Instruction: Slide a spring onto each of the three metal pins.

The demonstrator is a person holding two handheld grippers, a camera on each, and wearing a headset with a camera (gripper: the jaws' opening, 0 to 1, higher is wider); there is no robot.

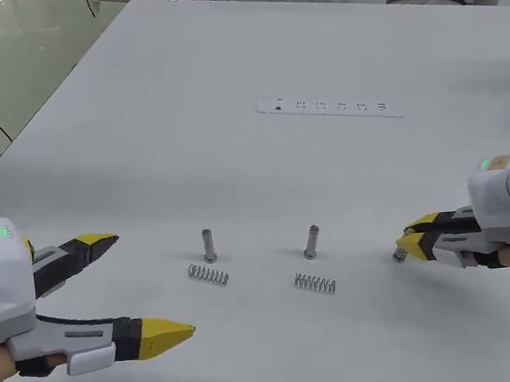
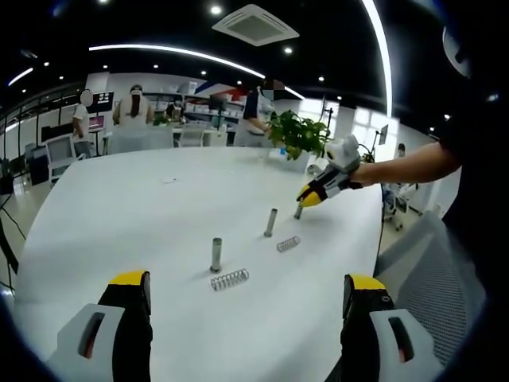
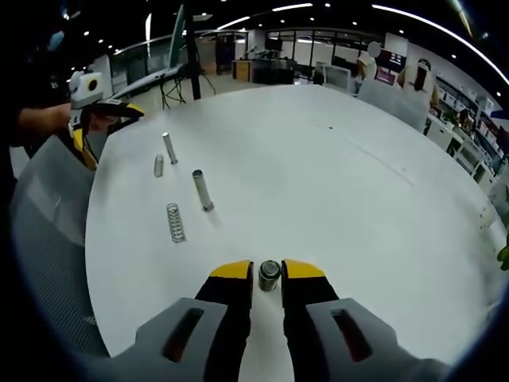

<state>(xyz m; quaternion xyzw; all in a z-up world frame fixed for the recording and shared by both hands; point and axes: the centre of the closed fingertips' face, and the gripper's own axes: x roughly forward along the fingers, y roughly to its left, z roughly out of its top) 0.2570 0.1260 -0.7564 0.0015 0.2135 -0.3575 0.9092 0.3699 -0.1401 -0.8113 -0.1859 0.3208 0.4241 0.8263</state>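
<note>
Left gripper [image 1: 153,284]: jaws spread wide, empty.
Left pin [image 1: 208,246]: upright, left spring [image 1: 208,275] lying just beside it.
Right pin [image 1: 311,241]: upright, right spring [image 1: 315,282] lying just beside it.
Right gripper [image 1: 402,242]: pinching third pin [image 3: 270,275], upright.
Bench [image 1: 226,59]: white; power strip [image 1: 328,108] farther back.

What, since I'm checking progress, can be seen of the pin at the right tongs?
The third pin is a short grey metal cylinder, standing upright on the white table, seen nearly end-on between the yellow tips of the right tongs, which close on both its sides. Coils seem to ring it, likely a spring.
</note>
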